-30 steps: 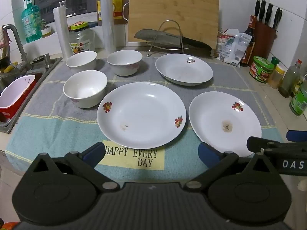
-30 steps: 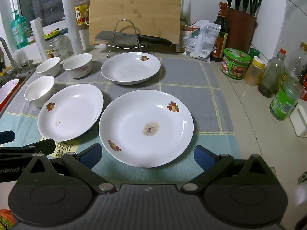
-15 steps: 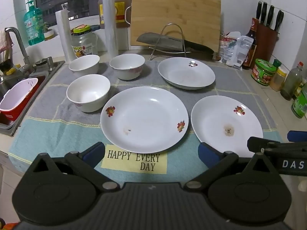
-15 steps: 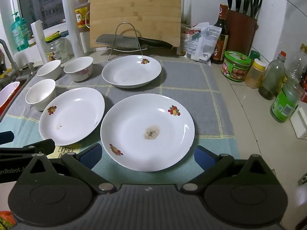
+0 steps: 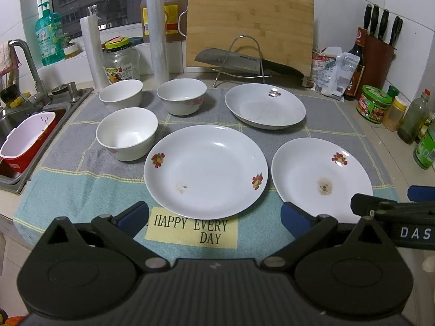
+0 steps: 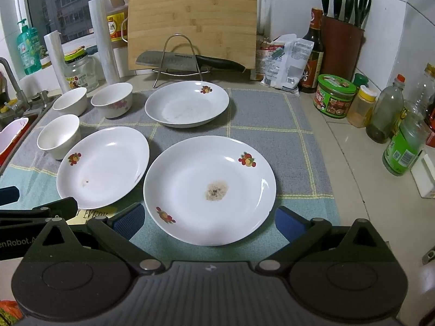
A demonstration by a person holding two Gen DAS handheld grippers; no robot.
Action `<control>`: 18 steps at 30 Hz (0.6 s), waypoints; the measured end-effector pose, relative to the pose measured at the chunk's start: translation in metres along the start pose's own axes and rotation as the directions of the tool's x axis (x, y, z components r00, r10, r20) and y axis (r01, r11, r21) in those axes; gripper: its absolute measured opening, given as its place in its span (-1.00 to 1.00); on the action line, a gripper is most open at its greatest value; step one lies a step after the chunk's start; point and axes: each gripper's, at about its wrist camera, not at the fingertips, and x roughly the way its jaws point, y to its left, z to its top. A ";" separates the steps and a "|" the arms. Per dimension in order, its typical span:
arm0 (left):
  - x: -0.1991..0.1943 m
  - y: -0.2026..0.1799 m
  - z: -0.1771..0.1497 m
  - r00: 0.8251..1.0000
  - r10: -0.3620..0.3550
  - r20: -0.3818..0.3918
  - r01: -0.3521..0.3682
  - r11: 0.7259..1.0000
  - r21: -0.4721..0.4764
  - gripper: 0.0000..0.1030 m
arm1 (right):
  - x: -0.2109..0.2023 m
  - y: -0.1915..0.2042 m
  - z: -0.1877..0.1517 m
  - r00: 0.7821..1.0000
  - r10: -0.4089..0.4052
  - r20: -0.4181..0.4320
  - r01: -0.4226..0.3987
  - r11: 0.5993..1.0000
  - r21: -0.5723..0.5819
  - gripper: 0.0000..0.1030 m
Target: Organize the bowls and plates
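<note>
Three white plates with fruit prints lie on a towel: a middle plate (image 5: 205, 169), a right plate (image 5: 322, 179) with a brown stain, and a far plate (image 5: 265, 106). Three white bowls stand at the left: near (image 5: 127, 133), far left (image 5: 121, 95), far middle (image 5: 181, 100). My left gripper (image 5: 214, 218) is open and empty, just in front of the middle plate. My right gripper (image 6: 209, 221) is open and empty, its jaws on either side of the near edge of the stained plate (image 6: 209, 188).
A sink (image 5: 16, 125) with a red and white basket (image 5: 24, 140) lies left. A knife on a wire rack (image 5: 239, 61) and a cutting board (image 5: 248, 27) stand behind. Jars and bottles (image 6: 386, 116) line the right counter.
Both grippers have tilted slightly, so the dishes sit a little lower in both views. Both stay open and the dishes have not moved.
</note>
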 end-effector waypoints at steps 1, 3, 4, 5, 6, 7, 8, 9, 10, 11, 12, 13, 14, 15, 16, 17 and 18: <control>0.000 0.000 -0.001 1.000 0.000 0.003 0.000 1.000 0.002 0.98 | 0.000 0.000 0.000 1.000 0.000 0.001 0.000 1.000 0.000 1.00; 0.000 0.001 -0.001 1.000 -0.001 0.003 0.001 1.000 0.000 0.98 | -0.001 0.001 0.000 1.000 -0.002 0.003 0.002 1.000 0.000 1.00; 0.000 0.001 -0.001 1.000 -0.002 0.004 0.002 1.000 -0.001 0.98 | -0.001 0.001 0.000 1.000 -0.003 0.005 0.003 1.000 0.000 1.00; 0.000 0.001 -0.001 1.000 -0.002 0.004 0.002 1.000 -0.001 0.98 | -0.001 0.001 0.000 1.000 -0.003 0.005 0.003 1.000 -0.001 1.00; -0.001 0.002 -0.002 1.000 -0.002 0.004 0.002 1.000 -0.002 0.98 | -0.002 0.002 -0.001 1.000 -0.004 0.006 0.004 1.000 -0.001 1.00; -0.001 0.002 -0.002 1.000 -0.003 0.005 0.003 1.000 -0.003 0.98 | -0.002 0.002 -0.001 1.000 -0.004 0.008 0.004 1.000 -0.001 1.00; -0.002 0.002 -0.002 1.000 -0.003 0.006 0.003 1.000 -0.003 0.98 | -0.002 0.002 0.000 1.000 -0.005 0.009 0.005 1.000 -0.001 1.00; -0.002 0.003 -0.002 1.000 -0.003 0.006 0.004 1.000 -0.003 0.98 | -0.003 0.003 -0.002 1.000 -0.006 0.010 0.006 1.000 0.000 1.00; -0.002 0.003 -0.002 1.000 -0.004 0.007 0.004 1.000 -0.003 0.98 | -0.003 0.003 -0.002 1.000 -0.006 0.012 0.006 1.000 -0.001 1.00; -0.002 0.003 -0.002 1.000 -0.005 0.008 0.005 1.000 -0.003 0.98 | -0.004 0.003 -0.002 1.000 -0.006 0.013 0.006 1.000 0.000 1.00; -0.002 0.003 -0.002 1.000 -0.006 0.007 0.006 1.000 -0.003 0.98 | -0.004 0.004 -0.003 1.000 -0.007 0.013 0.007 1.000 0.000 1.00; -0.002 0.003 -0.002 1.000 -0.007 0.006 0.007 1.000 -0.003 0.98 | -0.004 0.004 -0.003 1.000 -0.008 0.013 0.008 1.000 -0.001 1.00; -0.002 0.004 -0.003 1.000 -0.007 0.005 0.007 1.000 -0.003 0.98 | -0.004 0.005 -0.003 1.000 -0.009 0.013 0.009 1.000 -0.002 1.00; -0.002 0.005 -0.003 1.000 -0.008 0.005 0.008 1.000 -0.003 0.98 | -0.005 0.005 -0.003 1.000 -0.011 0.013 0.011 1.000 -0.001 1.00; -0.003 0.005 -0.003 1.000 -0.008 0.005 0.008 1.000 -0.003 0.98 | -0.005 0.006 -0.004 1.000 -0.012 0.014 0.012 1.000 -0.001 1.00; -0.003 0.004 -0.003 1.000 -0.008 0.006 0.008 1.000 -0.003 0.98 | -0.005 0.006 -0.003 1.000 -0.011 0.013 0.011 1.000 -0.001 1.00; -0.003 0.005 -0.003 1.000 -0.008 0.006 0.008 1.000 -0.002 0.98 | -0.005 0.006 -0.003 1.000 -0.011 0.013 0.011 1.000 -0.001 1.00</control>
